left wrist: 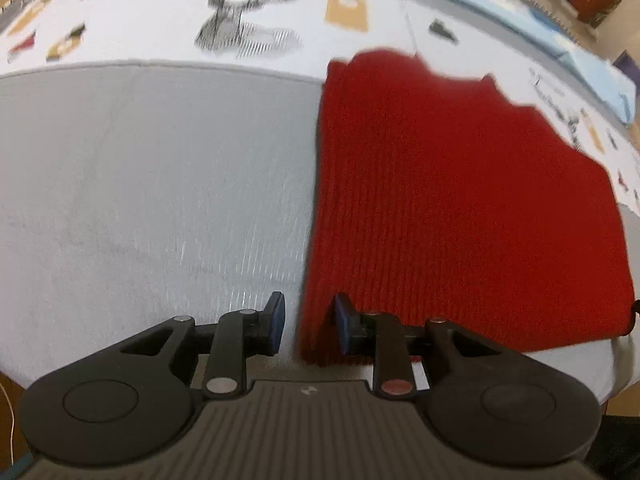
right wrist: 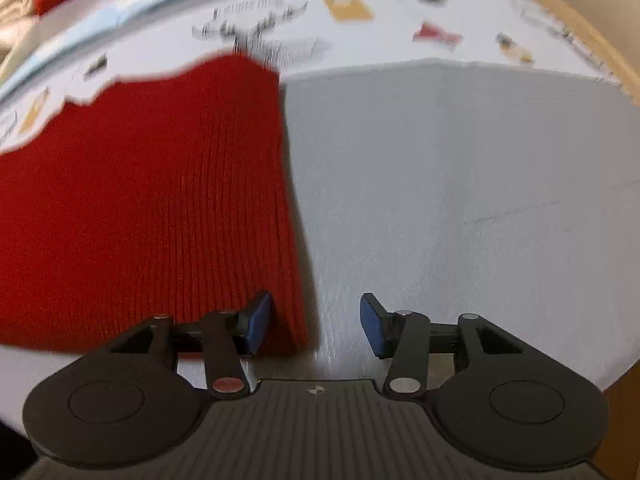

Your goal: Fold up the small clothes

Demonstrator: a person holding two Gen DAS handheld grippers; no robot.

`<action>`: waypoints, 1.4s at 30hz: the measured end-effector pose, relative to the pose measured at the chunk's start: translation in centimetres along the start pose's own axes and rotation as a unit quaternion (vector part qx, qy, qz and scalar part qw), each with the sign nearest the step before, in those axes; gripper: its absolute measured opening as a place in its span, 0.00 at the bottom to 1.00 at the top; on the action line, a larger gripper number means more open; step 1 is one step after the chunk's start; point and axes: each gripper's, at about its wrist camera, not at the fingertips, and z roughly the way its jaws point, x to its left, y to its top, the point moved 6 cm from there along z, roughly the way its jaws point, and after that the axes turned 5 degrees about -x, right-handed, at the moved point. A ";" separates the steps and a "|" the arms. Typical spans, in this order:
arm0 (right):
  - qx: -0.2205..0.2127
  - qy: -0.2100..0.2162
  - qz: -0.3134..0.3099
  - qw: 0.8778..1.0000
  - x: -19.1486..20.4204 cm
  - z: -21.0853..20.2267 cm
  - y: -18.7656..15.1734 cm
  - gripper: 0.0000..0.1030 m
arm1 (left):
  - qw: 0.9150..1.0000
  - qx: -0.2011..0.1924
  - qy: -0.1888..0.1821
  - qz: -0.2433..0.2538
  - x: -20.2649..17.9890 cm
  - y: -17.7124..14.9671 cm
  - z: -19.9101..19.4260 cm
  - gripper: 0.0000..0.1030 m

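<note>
Now | left claw [left wrist: 308,326] – parted, straddling red knit [left wrist: 460,200] edge | right claw [right wrist: 316,326] – wide, seemingly likewise | grey mat [left wrist: 160,200] alongside

**Grippers: pose & state**

L gripper [left wrist: 307,322]: black two-finger unit w/ blue pads [left wrist: 277,320]. Jaws apart, moderate gap, nothing clamped between. Fingers point fwd & down, held low. Both linkage arms symmetric, pivots visible. R pad sits level w/ near corner of the red cloth [left wrist: 460,208]; contact can't be told.

R gripper [right wrist: 316,322]: same build, blue pads [right wrist: 371,326]. Jaws apart, wider gap than L unit. Fingers fwd & down, low. L pad overlaps cloth edge in view; nothing pinched.

Hands, wrists: out of frame in both views.
</note>
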 end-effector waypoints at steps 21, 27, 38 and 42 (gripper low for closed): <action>-0.154 0.047 0.019 0.987 4.0 -8.0 2.0 0.53 | 0.995 -0.092 0.038 -0.030 2.9 0.8 -6.2 0.33; -0.164 0.084 0.008 0.983 9.9 -8.9 1.0 0.53 | 0.993 -0.106 0.040 -0.038 4.8 0.5 -8.3 0.33; -0.154 0.160 -0.063 0.973 22.9 -9.0 -2.6 0.12 | 0.990 -0.125 0.030 -0.062 8.3 0.5 -11.0 0.34; -0.140 0.186 -0.093 0.968 27.3 -8.3 -3.9 0.13 | 0.989 -0.129 0.030 -0.069 9.8 0.4 -11.5 0.35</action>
